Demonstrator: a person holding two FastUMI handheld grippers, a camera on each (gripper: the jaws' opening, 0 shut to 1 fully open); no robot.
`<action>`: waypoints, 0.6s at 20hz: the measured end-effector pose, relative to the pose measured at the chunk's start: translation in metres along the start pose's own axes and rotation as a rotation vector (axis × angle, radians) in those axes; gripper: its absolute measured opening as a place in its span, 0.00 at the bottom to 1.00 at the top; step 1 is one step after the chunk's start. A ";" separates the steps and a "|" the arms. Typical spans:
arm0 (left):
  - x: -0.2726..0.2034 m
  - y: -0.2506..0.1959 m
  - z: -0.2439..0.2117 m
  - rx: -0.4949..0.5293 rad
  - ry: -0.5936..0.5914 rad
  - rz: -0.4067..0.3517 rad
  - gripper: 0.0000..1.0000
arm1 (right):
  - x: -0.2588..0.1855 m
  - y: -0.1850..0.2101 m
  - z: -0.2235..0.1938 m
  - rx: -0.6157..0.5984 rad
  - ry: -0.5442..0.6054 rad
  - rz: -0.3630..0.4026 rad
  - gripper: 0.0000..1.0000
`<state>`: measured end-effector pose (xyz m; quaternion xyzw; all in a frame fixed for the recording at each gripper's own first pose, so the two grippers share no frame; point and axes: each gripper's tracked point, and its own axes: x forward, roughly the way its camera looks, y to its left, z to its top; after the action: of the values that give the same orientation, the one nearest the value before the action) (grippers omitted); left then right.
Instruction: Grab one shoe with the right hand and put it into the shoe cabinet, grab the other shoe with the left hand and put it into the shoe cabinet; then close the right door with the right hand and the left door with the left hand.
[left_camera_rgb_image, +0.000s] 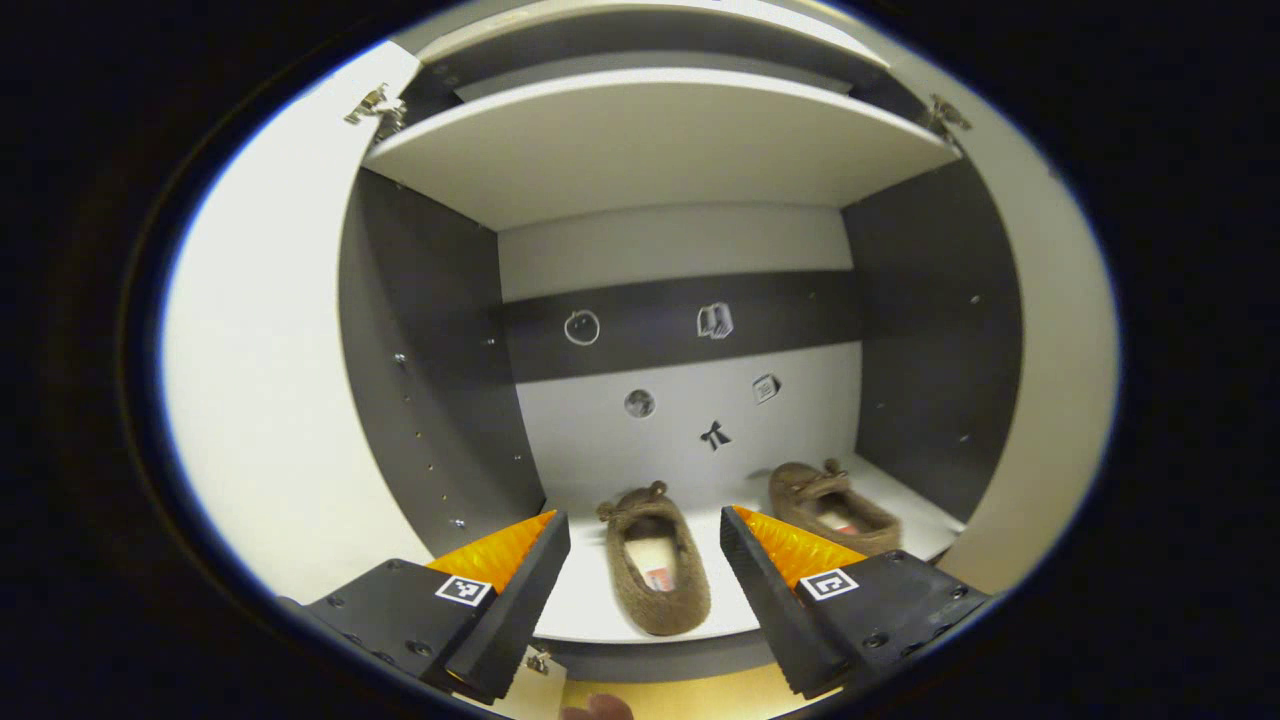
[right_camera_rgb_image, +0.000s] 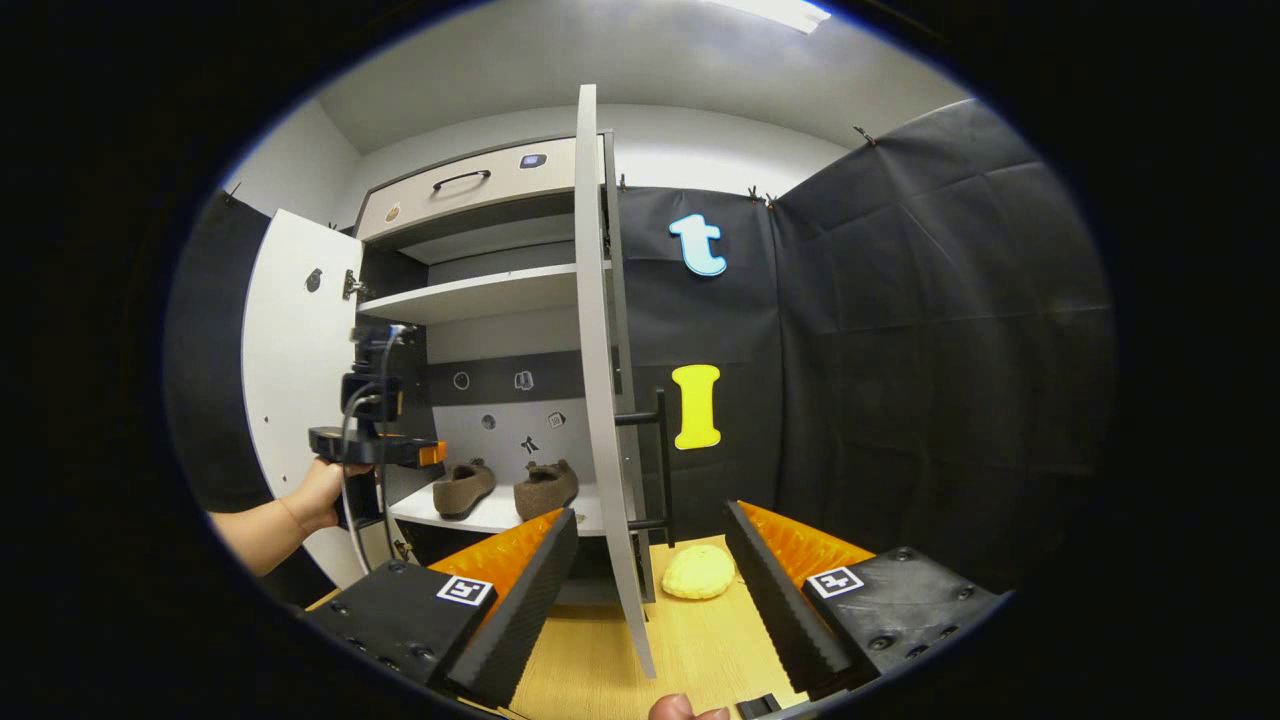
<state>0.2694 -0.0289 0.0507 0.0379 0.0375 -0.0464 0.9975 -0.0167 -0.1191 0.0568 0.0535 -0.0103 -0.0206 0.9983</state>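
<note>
Two brown fuzzy shoes stand on the lower shelf (left_camera_rgb_image: 880, 490) of the shoe cabinet. One shoe (left_camera_rgb_image: 655, 570) lies straight ahead of my left gripper (left_camera_rgb_image: 643, 520), which is open and just short of the shelf's front edge, touching nothing. The other shoe (left_camera_rgb_image: 830, 505) sits farther right and back. In the right gripper view both shoes (right_camera_rgb_image: 463, 488) (right_camera_rgb_image: 545, 487) show side by side inside the cabinet. My right gripper (right_camera_rgb_image: 650, 512) is open and empty, hanging back in front of the edge of the open right door (right_camera_rgb_image: 600, 400). A hand holds the left gripper (right_camera_rgb_image: 375, 447) at the cabinet opening.
Both doors stand wide open: the left door (left_camera_rgb_image: 260, 400) and the right door (left_camera_rgb_image: 1050, 400), which has a black bar handle (right_camera_rgb_image: 660, 460). An upper shelf (left_camera_rgb_image: 650, 140) spans the cabinet. A yellow lump (right_camera_rgb_image: 698, 572) lies on the wooden floor (right_camera_rgb_image: 620, 660) by the right door.
</note>
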 end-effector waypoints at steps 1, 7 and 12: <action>-0.016 -0.002 0.007 -0.011 -0.028 -0.007 0.96 | 0.004 -0.004 0.004 -0.004 -0.011 0.007 0.98; -0.106 -0.006 0.021 -0.048 -0.098 0.008 0.96 | 0.030 -0.036 0.011 0.011 -0.035 0.000 0.98; -0.157 -0.003 0.016 -0.054 -0.090 0.029 0.96 | 0.044 -0.060 0.012 -0.060 -0.058 -0.032 0.98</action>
<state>0.1139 -0.0189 0.0785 0.0093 -0.0068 -0.0323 0.9994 0.0246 -0.1815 0.0629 0.0230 -0.0379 -0.0382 0.9983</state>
